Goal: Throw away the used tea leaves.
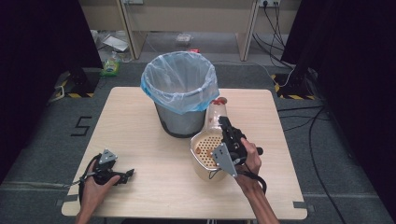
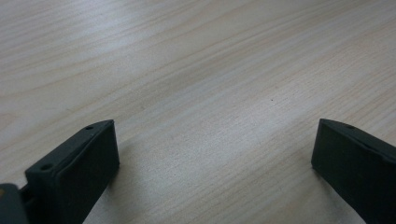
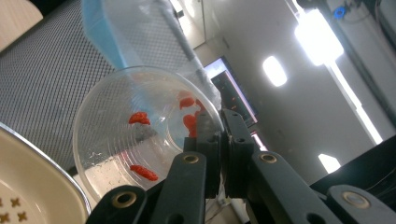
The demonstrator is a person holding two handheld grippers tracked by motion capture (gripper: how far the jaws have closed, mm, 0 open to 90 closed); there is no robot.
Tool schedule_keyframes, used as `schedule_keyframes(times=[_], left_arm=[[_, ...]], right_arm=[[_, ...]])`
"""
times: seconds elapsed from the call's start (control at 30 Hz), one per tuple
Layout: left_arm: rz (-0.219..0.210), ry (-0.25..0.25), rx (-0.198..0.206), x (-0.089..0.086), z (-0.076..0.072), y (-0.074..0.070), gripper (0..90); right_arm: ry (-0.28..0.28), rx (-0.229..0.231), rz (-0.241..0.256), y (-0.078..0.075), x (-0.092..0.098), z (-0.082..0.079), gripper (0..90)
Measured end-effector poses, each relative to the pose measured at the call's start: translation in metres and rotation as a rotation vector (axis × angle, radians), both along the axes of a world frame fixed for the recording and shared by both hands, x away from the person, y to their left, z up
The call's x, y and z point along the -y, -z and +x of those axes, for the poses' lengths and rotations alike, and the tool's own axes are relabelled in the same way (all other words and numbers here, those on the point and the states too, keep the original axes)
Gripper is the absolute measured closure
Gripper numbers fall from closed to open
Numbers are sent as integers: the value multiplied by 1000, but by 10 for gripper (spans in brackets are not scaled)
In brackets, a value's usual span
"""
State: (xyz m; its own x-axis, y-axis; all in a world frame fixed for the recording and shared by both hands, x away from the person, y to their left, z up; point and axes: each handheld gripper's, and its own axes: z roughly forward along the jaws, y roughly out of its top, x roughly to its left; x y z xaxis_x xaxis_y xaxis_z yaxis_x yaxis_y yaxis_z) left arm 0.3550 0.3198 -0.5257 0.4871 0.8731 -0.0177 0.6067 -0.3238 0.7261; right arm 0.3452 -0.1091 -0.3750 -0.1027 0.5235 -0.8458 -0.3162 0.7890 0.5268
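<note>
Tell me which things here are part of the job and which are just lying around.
In the job:
right gripper, shut on the clear cup
red bits in the cup
strainer bowl
lined bin

Lying about:
left gripper, open over the table
green packet on the floor

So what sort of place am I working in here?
Probably a lab or recording studio, not a home: a lone wooden table on grey carpet, black curtains at both sides, hazard-striped stand bases and loose cables across the floor.
</note>
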Motion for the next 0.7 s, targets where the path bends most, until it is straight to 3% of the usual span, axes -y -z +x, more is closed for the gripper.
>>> schedule_keyframes(times=[0.03, 0.1, 0.3, 0.4, 0.7], left_arm=[[0, 0, 0, 0, 0, 0, 0], [0, 0, 0, 0, 0, 0, 0], [0, 0, 0, 0, 0, 0, 0], [0, 0, 0, 0, 0, 0, 0], [0, 0, -1, 0, 0, 0, 0]], right_arm=[[-1, -34, 42, -3, 3, 4, 875], [-3, -54, 63, -4, 5, 6, 875], [-10, -199, 214, -12, 20, 18, 874], [-9, -202, 229, -18, 26, 20, 874], [-12, -290, 377, -44, 50, 42, 874]])
